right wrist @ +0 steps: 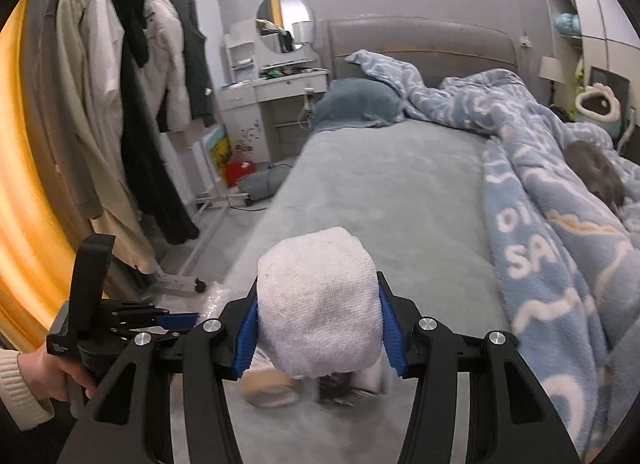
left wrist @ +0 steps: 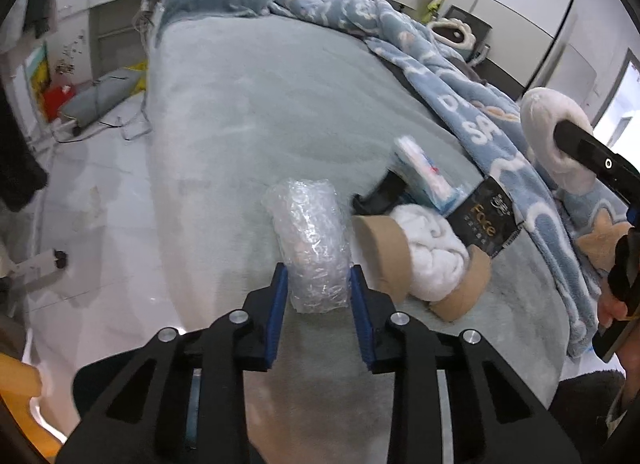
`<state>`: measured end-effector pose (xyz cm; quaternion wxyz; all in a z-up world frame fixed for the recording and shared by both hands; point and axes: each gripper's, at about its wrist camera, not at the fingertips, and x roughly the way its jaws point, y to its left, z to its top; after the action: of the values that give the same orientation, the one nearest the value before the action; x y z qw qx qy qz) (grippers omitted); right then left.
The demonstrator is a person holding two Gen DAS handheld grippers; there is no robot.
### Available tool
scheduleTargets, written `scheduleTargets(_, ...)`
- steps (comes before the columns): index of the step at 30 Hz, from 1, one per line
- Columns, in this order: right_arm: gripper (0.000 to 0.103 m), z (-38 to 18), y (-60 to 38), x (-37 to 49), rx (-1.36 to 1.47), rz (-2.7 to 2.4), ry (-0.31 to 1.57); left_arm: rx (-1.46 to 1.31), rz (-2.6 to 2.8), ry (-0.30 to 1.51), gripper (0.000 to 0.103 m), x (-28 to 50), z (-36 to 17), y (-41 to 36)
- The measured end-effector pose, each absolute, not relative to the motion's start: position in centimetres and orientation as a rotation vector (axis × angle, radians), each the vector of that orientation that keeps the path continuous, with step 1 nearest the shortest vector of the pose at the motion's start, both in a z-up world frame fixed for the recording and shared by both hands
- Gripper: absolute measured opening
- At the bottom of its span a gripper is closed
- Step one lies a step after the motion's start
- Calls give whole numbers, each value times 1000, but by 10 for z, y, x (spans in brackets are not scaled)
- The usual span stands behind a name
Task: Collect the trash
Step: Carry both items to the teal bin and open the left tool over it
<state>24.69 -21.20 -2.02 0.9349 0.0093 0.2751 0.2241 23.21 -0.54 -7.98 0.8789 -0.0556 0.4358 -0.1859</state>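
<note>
My left gripper (left wrist: 319,284) has its blue pads on both sides of a roll of bubble wrap (left wrist: 308,240) lying on the grey-green bed (left wrist: 260,111). Right of it lie two cardboard tubes (left wrist: 382,252), a white crumpled cloth (left wrist: 432,252), a black sachet (left wrist: 486,219) and a blue-white tissue pack (left wrist: 424,171). My right gripper (right wrist: 318,328) is shut on a white cloth wad (right wrist: 320,304), held above the bed (right wrist: 380,191). A cardboard tube (right wrist: 268,388) and the black sachet (right wrist: 340,388) lie blurred beneath it. The left gripper shows at the lower left of the right wrist view (right wrist: 176,318).
A blue patterned blanket (left wrist: 460,103) is heaped along the bed's right side (right wrist: 560,244). A clothes rack (right wrist: 132,123) stands left of the bed, a white vanity (right wrist: 272,83) beyond it. Bags and cables (left wrist: 100,99) lie on the floor.
</note>
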Motion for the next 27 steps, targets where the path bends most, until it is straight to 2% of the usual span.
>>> scheduleTargets(10,53,-12,-119,262,58,572,582,-120,-257,934,34,223,-81,46)
scheduleTargets(17,53,-45,-57,258,-27,659,658,-139,-162,1035,34,217,-106,84)
scheduleTargets(27,53,-80,-3,255,9,738,779,-229,-97,1160,34,200,-143,132)
